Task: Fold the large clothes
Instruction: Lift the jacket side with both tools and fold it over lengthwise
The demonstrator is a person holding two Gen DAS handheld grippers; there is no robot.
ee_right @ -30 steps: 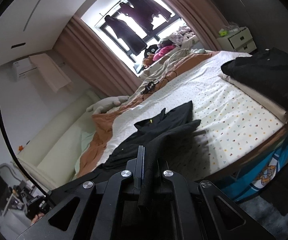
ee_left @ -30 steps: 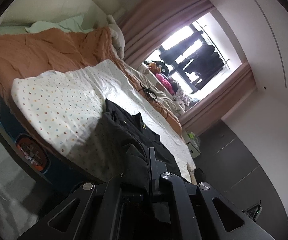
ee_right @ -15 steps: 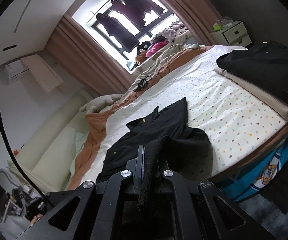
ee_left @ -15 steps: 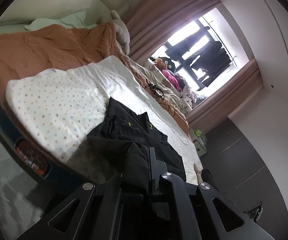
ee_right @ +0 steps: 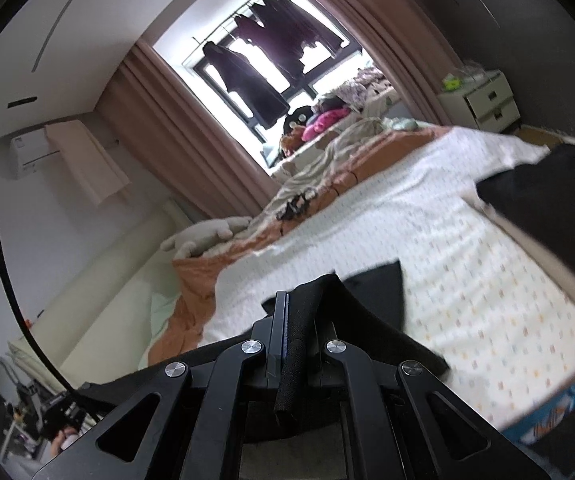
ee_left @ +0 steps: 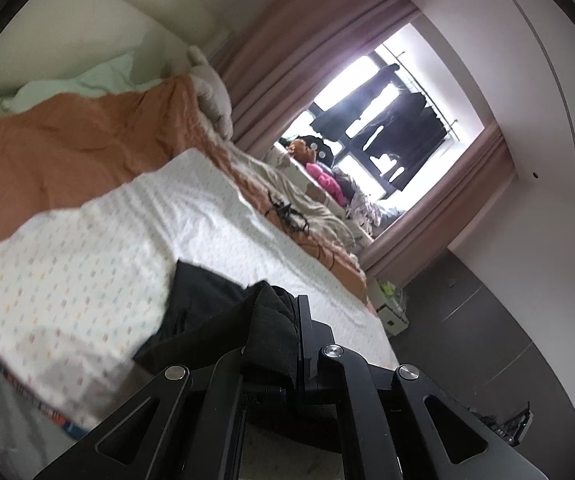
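A large black garment hangs from both grippers over the near edge of a bed with a white dotted sheet. My left gripper is shut on a bunched edge of the garment. My right gripper is shut on another edge of it. Most of the garment lies below the grippers and is hidden by them. The bed sheet also shows in the right wrist view.
A folded black garment lies on the bed's right side. An orange quilt and a plush toy lie at the head. A black cable lies mid-bed. A nightstand stands by the window.
Both grippers have lifted and pulled the black garment toward the near edge of the bed. Less of it lies spread on the sheet than before.
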